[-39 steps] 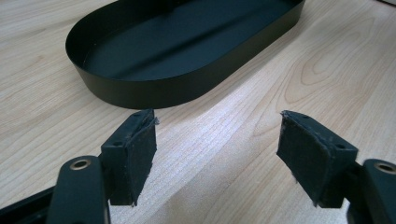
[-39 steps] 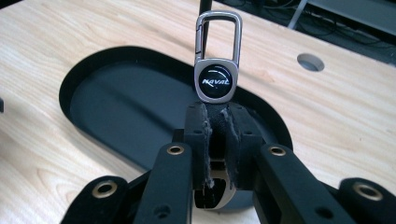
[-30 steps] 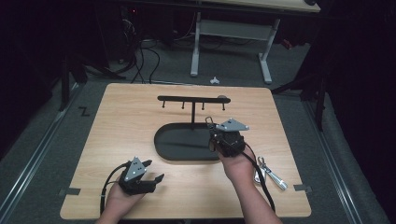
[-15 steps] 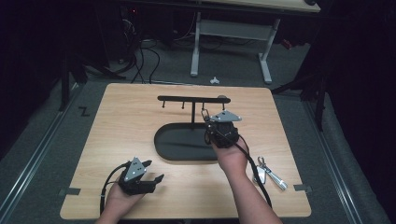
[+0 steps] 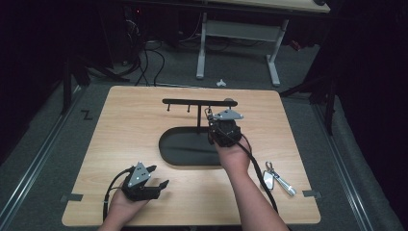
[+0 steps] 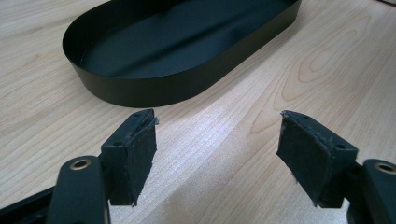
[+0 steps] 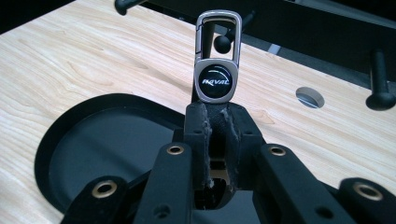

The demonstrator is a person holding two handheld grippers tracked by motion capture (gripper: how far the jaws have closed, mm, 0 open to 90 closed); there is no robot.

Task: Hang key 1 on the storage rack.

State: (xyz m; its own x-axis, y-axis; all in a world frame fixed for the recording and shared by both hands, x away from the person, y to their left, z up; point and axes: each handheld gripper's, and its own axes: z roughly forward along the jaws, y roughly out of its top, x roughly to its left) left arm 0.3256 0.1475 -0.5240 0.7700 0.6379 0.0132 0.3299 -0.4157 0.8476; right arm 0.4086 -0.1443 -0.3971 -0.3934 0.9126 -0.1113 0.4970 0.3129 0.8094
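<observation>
**Key clip raised toward the rack's pegs**

At the left of the high view, the left gripper (image 5: 153, 180) rests low on the light wooden table (image 5: 125, 125), near the person's edge. Its own view shows the two black jaws standing wide apart with nothing between them, pointed at the black oval metal tray (image 6: 182, 46) just ahead.

Moving right, that tray forms the base of a black key rack (image 5: 198, 102): a thin post rises from it and carries a horizontal bar with short knob-ended pegs hanging beneath.

The right gripper (image 5: 211, 118) is held above the tray, close to the bar. Its jaws are clenched on the lower end of a silver metal carabiner key clip (image 7: 218, 60) with a round black badge, which stands upright out of the pads. In the right gripper view, one peg knob (image 7: 222, 43) shows through the clip's open loop.

The step in hand appears to be hanging the clip. The next move likely calls for threading the loop over the peg, lowering until it seats, then releasing.

Far right, a second silver key clip (image 5: 275, 179) lies on the table, well apart.
</observation>
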